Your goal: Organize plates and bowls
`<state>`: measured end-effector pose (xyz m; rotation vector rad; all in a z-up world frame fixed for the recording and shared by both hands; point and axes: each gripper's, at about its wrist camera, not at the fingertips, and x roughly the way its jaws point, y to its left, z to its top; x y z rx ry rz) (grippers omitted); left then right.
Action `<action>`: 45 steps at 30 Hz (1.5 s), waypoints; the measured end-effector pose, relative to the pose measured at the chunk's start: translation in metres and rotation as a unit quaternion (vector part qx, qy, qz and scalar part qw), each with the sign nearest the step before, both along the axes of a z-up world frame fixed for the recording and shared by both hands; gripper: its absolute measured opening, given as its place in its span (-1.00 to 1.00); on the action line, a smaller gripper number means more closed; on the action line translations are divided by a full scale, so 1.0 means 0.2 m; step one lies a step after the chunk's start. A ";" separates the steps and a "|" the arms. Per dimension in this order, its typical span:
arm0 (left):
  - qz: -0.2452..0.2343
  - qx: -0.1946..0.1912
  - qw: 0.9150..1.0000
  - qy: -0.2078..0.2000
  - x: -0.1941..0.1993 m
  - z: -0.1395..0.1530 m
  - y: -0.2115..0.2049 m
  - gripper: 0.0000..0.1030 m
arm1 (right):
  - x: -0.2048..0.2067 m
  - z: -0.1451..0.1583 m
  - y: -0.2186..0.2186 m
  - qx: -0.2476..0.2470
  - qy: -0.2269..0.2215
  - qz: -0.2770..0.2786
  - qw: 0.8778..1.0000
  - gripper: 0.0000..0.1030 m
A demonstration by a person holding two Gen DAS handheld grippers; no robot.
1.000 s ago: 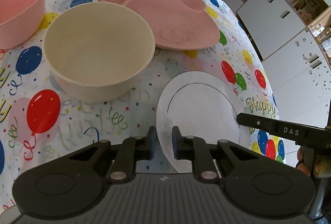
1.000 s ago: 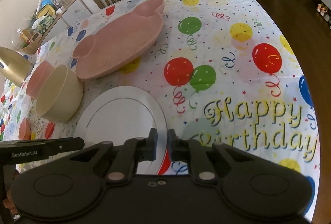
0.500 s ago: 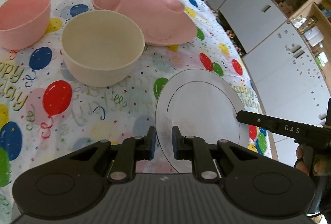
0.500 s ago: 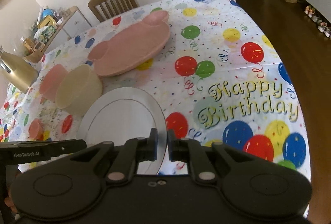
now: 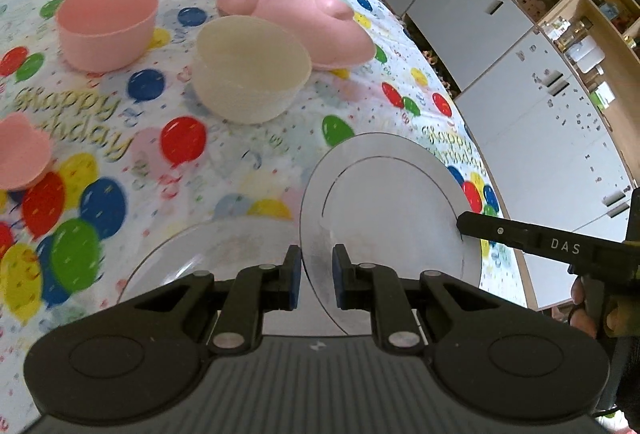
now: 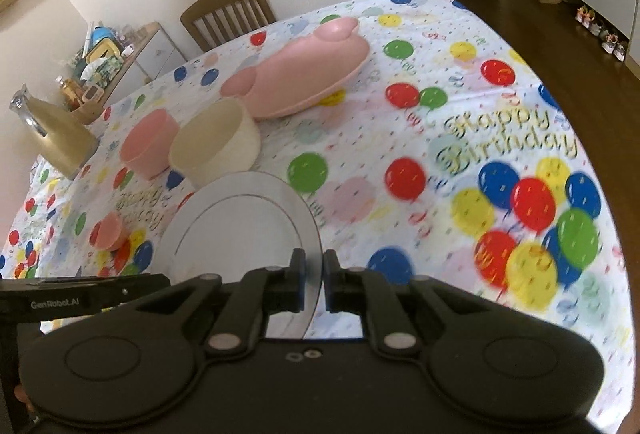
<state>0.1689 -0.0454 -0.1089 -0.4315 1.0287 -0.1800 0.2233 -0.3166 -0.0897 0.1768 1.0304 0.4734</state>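
I hold a white plate with a thin dark ring (image 5: 392,218) in the air above the balloon tablecloth, one gripper on each side. My left gripper (image 5: 316,270) is shut on its left rim. My right gripper (image 6: 313,274) is shut on the right rim of the same plate (image 6: 240,230). Its black finger (image 5: 520,238) shows at the plate's far side. Beyond the plate stand a cream bowl (image 5: 248,69) and a pink bowl (image 5: 106,21), side by side. A pink mouse-shaped plate (image 5: 316,29) lies behind them.
The rim of a pale plate (image 5: 180,254) lies on the cloth under my left gripper. A small pink dish (image 5: 20,157) sits at the left. A gold bottle (image 6: 56,137) stands far left, a wooden chair (image 6: 228,13) behind the table. The table edge (image 6: 580,153) runs along the right.
Both grippers have risen and pulled back with the plate between them, so the bowls look farther off. The small pink dish and the pale plate's rim have come into view.
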 end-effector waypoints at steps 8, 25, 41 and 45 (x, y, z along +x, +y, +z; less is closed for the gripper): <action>-0.005 0.007 1.000 0.015 -0.20 -0.04 0.12 -0.70 | -0.22 -0.02 0.13 0.004 0.006 -0.001 1.000 -0.86; -0.005 0.033 0.999 0.043 -0.37 -0.16 0.24 -0.70 | -0.40 -0.17 0.31 -0.009 0.031 0.006 0.999 -0.86; 0.001 0.034 0.998 0.057 -0.36 -0.19 0.25 -0.70 | -0.38 -0.23 0.32 -0.009 0.040 0.015 0.999 -0.85; 0.002 0.031 0.998 0.063 -0.35 -0.19 0.25 -0.70 | -0.38 -0.23 0.31 -0.004 0.041 0.017 0.999 -0.85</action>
